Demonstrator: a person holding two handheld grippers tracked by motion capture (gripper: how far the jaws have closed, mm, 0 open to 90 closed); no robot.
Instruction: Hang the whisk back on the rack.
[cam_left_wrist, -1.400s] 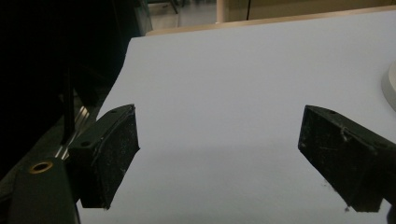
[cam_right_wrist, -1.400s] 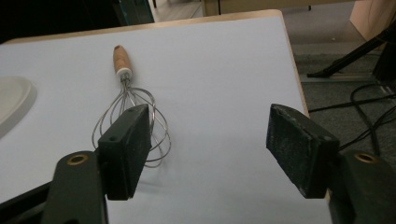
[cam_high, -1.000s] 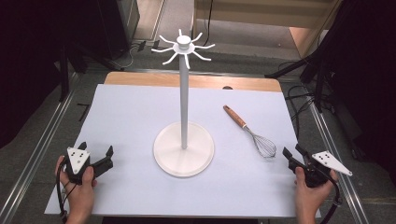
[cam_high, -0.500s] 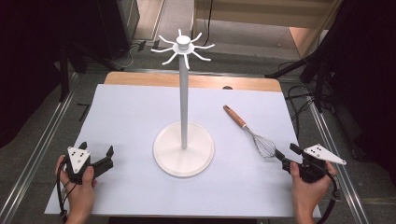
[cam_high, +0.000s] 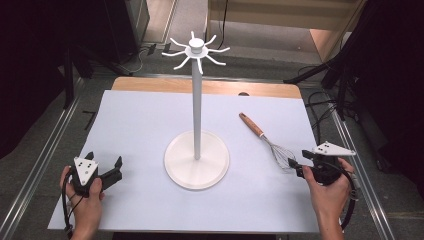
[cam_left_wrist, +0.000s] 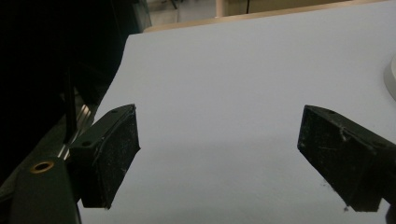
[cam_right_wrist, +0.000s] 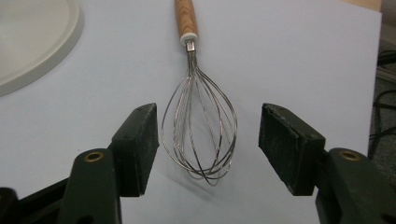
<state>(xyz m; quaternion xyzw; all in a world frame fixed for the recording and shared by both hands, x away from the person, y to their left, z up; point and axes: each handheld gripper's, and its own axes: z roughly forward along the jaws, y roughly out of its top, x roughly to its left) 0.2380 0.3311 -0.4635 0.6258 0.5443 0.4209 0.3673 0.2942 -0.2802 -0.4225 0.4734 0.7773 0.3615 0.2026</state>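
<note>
Right-hand tool (cam_right_wrist: 208, 135), black with two padded jaws, stands partly open, and its jaws have just been closing a little; the wire loops of the steel balloon whisk with a wooden handle (cam_right_wrist: 201, 126) lie between the pads, which flank them on both sides without touching. In the high view the same right tool (cam_high: 300, 167) sits at the whisk's (cam_high: 267, 142) wire end near the right edge of the white-covered worktop (cam_high: 140, 120), held low by the person's right hand (cam_high: 327, 187), whose forearm comes in from the bottom. The whisk lies flat, its handle pointing away toward the far side, just right of the tall white hook stand with a round base (cam_high: 197, 160). Left tool (cam_high: 107, 170), gripped in the left hand (cam_high: 85, 197), rests at the near left, jaws wide apart with bare worktop between them.
</note>
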